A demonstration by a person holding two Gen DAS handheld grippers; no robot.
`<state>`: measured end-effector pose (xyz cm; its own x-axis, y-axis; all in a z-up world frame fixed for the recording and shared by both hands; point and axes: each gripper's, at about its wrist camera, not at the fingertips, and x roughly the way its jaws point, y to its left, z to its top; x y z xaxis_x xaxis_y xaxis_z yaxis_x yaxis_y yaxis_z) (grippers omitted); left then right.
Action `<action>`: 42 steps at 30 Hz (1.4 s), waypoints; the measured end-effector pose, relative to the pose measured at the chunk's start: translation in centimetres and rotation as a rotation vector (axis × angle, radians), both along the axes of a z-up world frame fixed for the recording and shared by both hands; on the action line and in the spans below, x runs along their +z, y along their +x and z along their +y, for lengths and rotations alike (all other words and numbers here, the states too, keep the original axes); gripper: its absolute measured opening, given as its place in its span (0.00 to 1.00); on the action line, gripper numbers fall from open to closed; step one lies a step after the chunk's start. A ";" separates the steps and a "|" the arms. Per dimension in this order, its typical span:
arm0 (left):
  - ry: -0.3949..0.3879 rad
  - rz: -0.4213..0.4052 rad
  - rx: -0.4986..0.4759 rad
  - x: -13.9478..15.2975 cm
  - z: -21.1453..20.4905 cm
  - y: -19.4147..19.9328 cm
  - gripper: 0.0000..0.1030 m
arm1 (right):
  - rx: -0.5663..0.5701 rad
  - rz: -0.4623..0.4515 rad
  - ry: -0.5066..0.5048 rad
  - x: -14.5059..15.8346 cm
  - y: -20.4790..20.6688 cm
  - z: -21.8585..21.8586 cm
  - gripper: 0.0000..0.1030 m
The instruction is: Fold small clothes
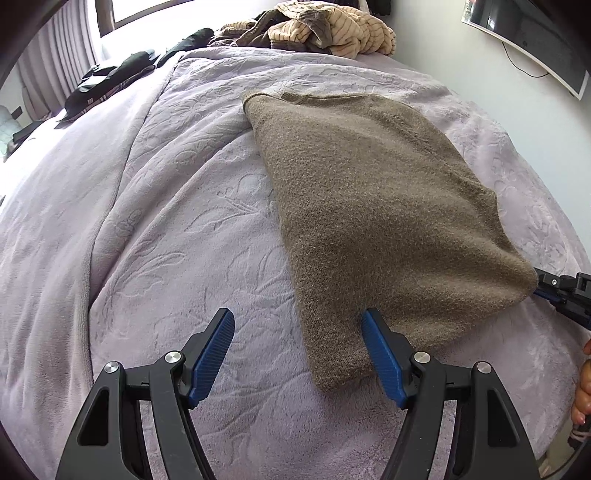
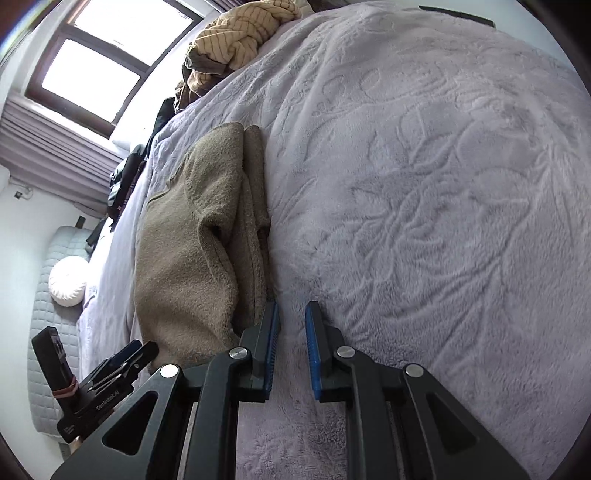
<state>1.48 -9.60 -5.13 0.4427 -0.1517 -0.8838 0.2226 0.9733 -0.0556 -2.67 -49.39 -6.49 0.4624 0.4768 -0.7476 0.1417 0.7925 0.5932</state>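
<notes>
Nearby, one brown knit garment lies folded on the lilac bedspread, long axis running away from both tools; left gripper nearer, jaws wide, straddling its near corner, gripping nothing; right gripper at its right edge, jaws a narrow gap, empty; one unfolded heap at the far end, two grippers

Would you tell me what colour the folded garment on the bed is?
Brownish taupe, plain and fuzzy: the folded garment, best in the left wrist view.
</notes>
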 end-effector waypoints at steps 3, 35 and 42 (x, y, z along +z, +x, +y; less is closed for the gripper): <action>-0.025 -0.016 0.012 0.8 0.6 0.2 0.71 | 0.009 0.000 0.000 0.1 0.1 0.3 0.20; -0.127 -0.001 0.123 1.0 2.8 9.7 0.95 | 0.159 -0.054 0.023 1.3 11.3 3.3 0.15; -0.147 0.018 0.129 0.7 2.8 10.1 0.95 | 0.172 -0.059 0.025 1.9 10.9 2.6 0.52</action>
<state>11.57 -6.76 -4.45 0.4514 -0.2228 -0.8641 0.0944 0.9748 -0.2020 8.27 -46.82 -4.61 0.4153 0.5708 -0.7084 -0.0306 0.7870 0.6162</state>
